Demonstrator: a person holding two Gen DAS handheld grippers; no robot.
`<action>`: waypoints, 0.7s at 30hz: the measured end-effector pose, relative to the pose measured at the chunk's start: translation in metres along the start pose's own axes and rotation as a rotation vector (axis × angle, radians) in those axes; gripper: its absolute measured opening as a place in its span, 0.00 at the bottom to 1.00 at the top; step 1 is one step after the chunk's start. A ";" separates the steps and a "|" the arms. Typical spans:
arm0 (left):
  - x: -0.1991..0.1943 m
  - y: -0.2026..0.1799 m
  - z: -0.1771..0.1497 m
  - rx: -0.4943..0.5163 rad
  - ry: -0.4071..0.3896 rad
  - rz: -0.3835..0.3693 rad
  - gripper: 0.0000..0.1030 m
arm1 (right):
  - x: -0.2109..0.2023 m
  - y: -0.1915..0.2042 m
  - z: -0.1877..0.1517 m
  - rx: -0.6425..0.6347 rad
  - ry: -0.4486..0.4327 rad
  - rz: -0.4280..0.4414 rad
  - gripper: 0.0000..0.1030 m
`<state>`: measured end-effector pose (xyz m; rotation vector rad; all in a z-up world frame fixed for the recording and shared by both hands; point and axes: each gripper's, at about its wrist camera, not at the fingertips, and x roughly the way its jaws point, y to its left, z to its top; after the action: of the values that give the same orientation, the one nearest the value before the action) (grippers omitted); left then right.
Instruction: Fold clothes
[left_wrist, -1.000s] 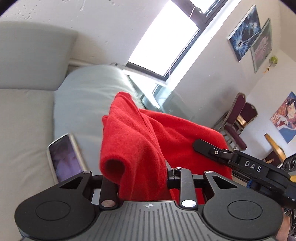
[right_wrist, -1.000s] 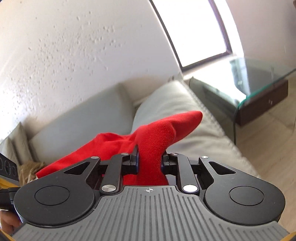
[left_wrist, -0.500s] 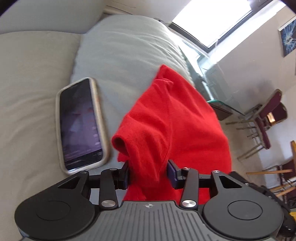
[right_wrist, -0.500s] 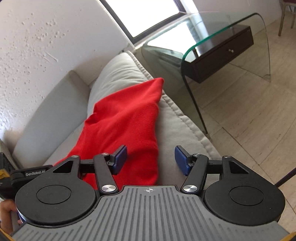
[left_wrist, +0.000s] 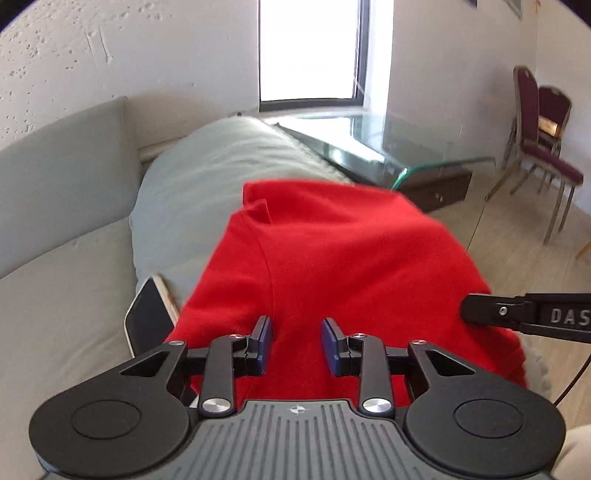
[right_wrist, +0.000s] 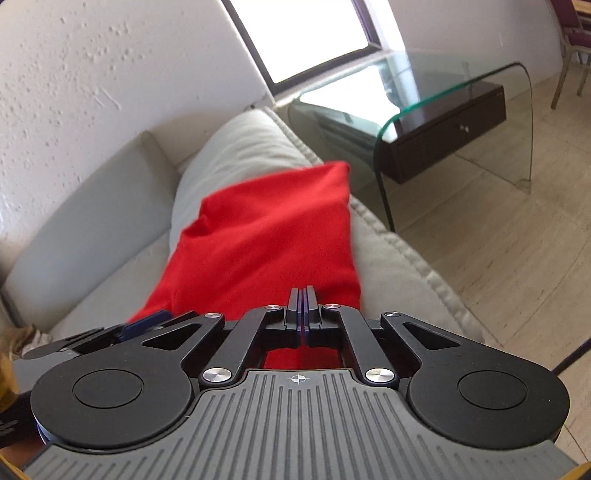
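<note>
A red garment (left_wrist: 351, 251) lies folded across the pale grey sofa armrest (left_wrist: 221, 158). My left gripper (left_wrist: 297, 343) hovers low over its near edge. Its jaws are closing, with a gap still between the blue pads and cloth under them, not pinched. In the right wrist view the same red garment (right_wrist: 266, 236) stretches away along the armrest (right_wrist: 251, 144). My right gripper (right_wrist: 303, 306) is shut just above the cloth's near right edge, pads together with nothing between them. The right gripper's fingertip (left_wrist: 480, 314) pokes in from the right in the left wrist view.
A phone (left_wrist: 147, 321) lies on the seat cushion, its right edge tucked under the red cloth. A glass side table (right_wrist: 424, 92) with a dark drawer stands past the armrest. Two maroon chairs (left_wrist: 543, 140) stand on the tiled floor at right.
Both grippers let go of the red garment and sank toward the armrest. The cloth dropped from a lifted bunch to lie flat. The right jaws opened wide, then shut empty.
</note>
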<state>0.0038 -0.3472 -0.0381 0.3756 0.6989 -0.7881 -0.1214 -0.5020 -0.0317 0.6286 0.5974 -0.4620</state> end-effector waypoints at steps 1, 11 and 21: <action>-0.002 -0.003 -0.006 0.021 0.035 0.011 0.30 | 0.002 -0.001 -0.007 0.001 0.036 -0.002 0.04; -0.053 0.007 -0.024 -0.038 0.077 -0.022 0.45 | -0.056 0.013 -0.032 -0.051 0.038 0.021 0.11; -0.111 0.016 -0.022 -0.097 0.030 0.013 0.80 | -0.083 0.068 -0.034 -0.112 0.043 0.015 0.57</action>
<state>-0.0489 -0.2676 0.0242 0.3044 0.7588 -0.7344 -0.1567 -0.4125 0.0264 0.5374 0.6548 -0.3993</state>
